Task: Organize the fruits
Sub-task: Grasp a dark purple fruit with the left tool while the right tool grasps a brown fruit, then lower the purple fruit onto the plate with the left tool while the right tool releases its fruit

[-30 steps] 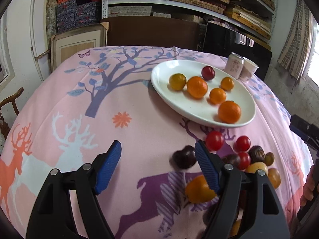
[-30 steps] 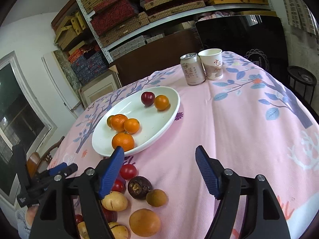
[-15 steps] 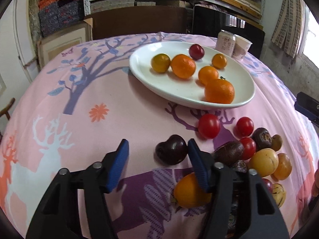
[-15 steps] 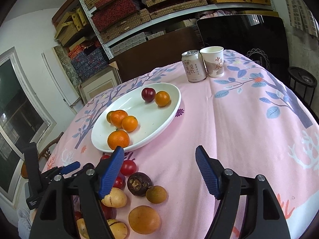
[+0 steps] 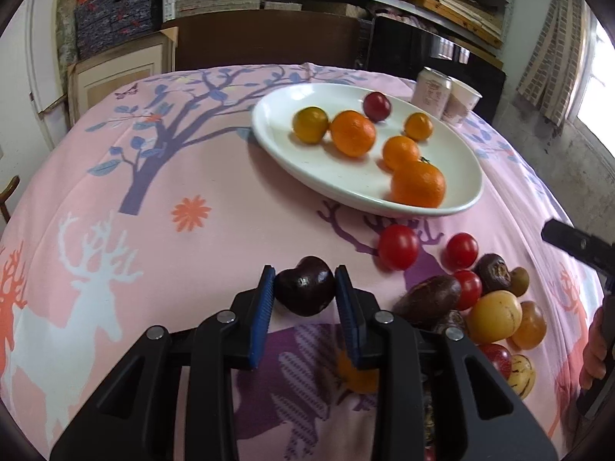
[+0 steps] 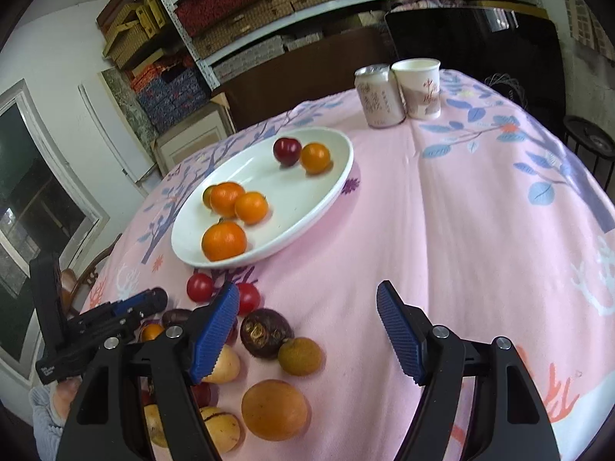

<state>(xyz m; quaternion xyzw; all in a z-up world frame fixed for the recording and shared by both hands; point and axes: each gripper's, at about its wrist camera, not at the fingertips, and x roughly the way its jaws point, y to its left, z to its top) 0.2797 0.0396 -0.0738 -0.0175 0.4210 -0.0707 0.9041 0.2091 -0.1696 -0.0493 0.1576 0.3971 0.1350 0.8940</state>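
Left gripper point(image 5: 304, 292): blue ribbed pads closed against both flanks of a dark purple heart-shaped fruit point(image 5: 304, 290), which sits between the fingertips, low over the pink tablecloth point(image 5: 200, 176); whether it still touches the cloth cannot be told. Ahead and to the right of this claw: white oval plate point(image 5: 288, 146) holding a yellow-green fruit point(image 5: 310, 124), four oranges including the largest point(image 5: 418, 183) nearest the rim, and a dark red plum point(image 5: 377, 106). Immediately right of the claw: loose pile on the cloth, comprising two red tomatoes point(image 5: 398, 246), a brown oblong fruit point(image 5: 426, 300) just beside the right finger, and a yellow fruit point(image 5: 496, 316) further right. Beyond the plate: drink can point(image 5: 431, 91) touching a paper cup point(image 5: 459, 104). Right gripper point(image 6: 307, 307): jaws spread wide, holding nothing, above bare cloth. Left of its left finger and partly behind it: the same pile, with a dark wrinkled fruit point(image 6: 266, 332) and a small brown fruit point(image 6: 300, 355) just inside the finger, and a large orange-tan fruit point(image 6: 275, 409) nearer the camera.
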